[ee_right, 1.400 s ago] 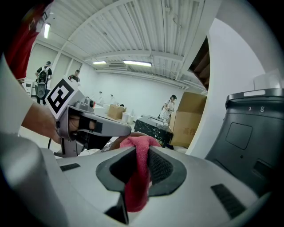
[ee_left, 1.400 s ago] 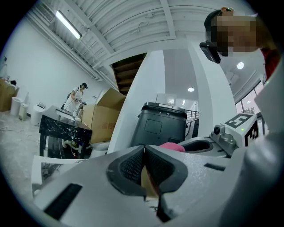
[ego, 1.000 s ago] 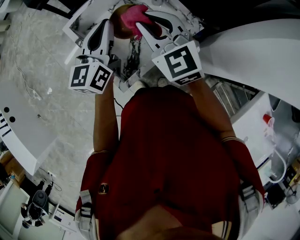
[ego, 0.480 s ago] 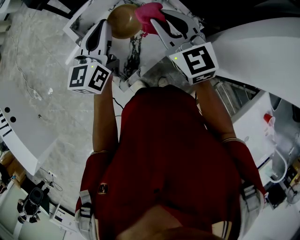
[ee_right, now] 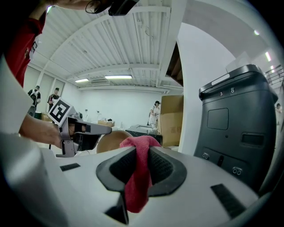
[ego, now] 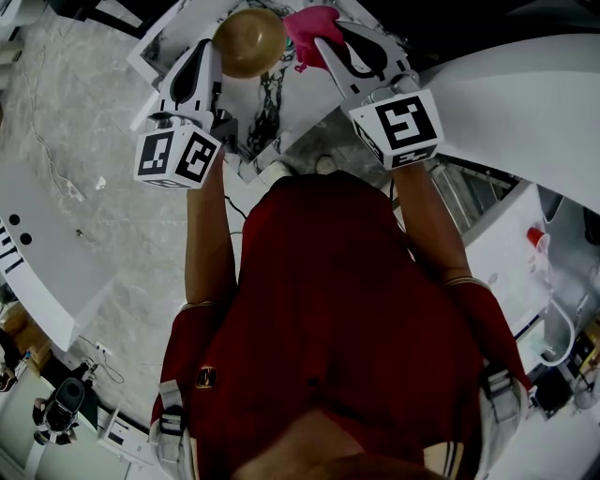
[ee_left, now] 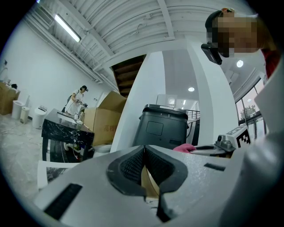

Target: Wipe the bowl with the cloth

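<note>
The left claw (ee_left: 144,156) pinched the thin rim of the bowl (ego: 248,42), up at 12 o'clock in the head view. The right claw (ee_right: 142,162) clamped the cloth (ego: 310,22), near the bowl's 3 o'clock. Hard wiping might twist the bowl loose.

Smooth brown bowl (ego: 248,42), rim pinched in my left gripper (ego: 214,52); pink cloth (ego: 309,23) bunched, clamped in my right gripper (ego: 326,42), just beside the bowl

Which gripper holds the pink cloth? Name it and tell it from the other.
The right gripper: its jaws are shut on the pink cloth. The left gripper instead pinches the brown bowl by its rim.
</note>
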`<state>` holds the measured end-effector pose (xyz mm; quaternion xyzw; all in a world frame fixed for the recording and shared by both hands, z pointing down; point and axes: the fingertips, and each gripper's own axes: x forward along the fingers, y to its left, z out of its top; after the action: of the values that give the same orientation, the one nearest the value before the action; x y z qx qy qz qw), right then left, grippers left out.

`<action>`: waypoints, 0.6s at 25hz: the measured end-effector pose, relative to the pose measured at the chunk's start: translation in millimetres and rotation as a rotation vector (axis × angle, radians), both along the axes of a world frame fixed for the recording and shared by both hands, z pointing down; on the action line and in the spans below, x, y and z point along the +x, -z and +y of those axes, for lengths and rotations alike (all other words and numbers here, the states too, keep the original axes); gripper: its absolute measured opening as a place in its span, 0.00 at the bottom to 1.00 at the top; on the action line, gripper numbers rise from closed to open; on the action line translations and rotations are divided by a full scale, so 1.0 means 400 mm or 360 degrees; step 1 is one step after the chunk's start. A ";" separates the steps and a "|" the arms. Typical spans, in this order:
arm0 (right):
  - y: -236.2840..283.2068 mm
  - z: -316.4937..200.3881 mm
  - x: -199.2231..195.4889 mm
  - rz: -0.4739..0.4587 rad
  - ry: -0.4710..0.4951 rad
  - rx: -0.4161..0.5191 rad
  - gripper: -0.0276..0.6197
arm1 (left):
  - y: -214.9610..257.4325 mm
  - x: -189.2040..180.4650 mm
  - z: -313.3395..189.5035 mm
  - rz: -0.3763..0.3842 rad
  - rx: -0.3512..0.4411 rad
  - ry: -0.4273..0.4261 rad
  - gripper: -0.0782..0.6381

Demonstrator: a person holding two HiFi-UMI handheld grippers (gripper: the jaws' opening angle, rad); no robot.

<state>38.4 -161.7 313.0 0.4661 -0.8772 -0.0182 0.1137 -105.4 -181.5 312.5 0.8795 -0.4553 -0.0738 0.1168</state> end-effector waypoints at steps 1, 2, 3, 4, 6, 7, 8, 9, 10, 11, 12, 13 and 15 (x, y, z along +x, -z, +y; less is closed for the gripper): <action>0.000 0.000 0.003 -0.0002 -0.0005 0.0000 0.14 | 0.001 0.000 0.001 -0.0001 0.0001 0.0000 0.12; -0.001 0.000 0.006 -0.0005 -0.0010 -0.0001 0.14 | 0.002 0.000 0.001 -0.0003 0.0002 0.0001 0.12; -0.002 0.000 0.009 -0.0010 -0.0015 -0.0003 0.14 | 0.002 -0.001 0.002 -0.0003 0.0003 0.0002 0.12; -0.003 0.001 0.012 -0.0017 -0.0021 -0.0005 0.14 | 0.001 -0.001 0.003 -0.0003 0.0004 0.0003 0.12; -0.006 0.003 0.019 -0.0033 -0.0031 -0.0011 0.14 | 0.001 -0.001 0.007 -0.0002 0.0006 0.0005 0.12; -0.007 0.004 0.021 -0.0040 -0.0035 -0.0014 0.14 | 0.002 -0.001 0.008 -0.0002 0.0007 0.0007 0.12; -0.007 0.006 0.023 -0.0044 -0.0038 -0.0017 0.14 | 0.004 -0.002 0.010 -0.0003 0.0010 0.0008 0.12; -0.007 0.008 0.025 -0.0045 -0.0040 -0.0018 0.14 | 0.007 -0.002 0.011 -0.0005 0.0012 0.0008 0.12; -0.007 0.010 0.026 -0.0045 -0.0042 -0.0019 0.14 | 0.009 -0.002 0.013 -0.0005 0.0013 0.0009 0.12; -0.008 0.012 0.027 -0.0045 -0.0044 -0.0020 0.14 | 0.010 -0.002 0.015 -0.0004 0.0015 0.0009 0.12; -0.009 0.014 0.028 -0.0046 -0.0046 -0.0021 0.14 | 0.011 -0.002 0.017 -0.0003 0.0015 0.0009 0.12; -0.011 0.016 0.028 -0.0047 -0.0047 -0.0023 0.14 | 0.011 -0.002 0.019 -0.0001 0.0016 0.0010 0.12; -0.014 0.020 0.029 -0.0049 -0.0047 -0.0024 0.14 | 0.009 -0.002 0.021 0.0001 0.0015 0.0011 0.12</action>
<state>49.9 -153.8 318.5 0.4784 -0.8720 -0.0028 0.1039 -106.0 -172.9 308.8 0.8785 -0.4579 -0.0767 0.1127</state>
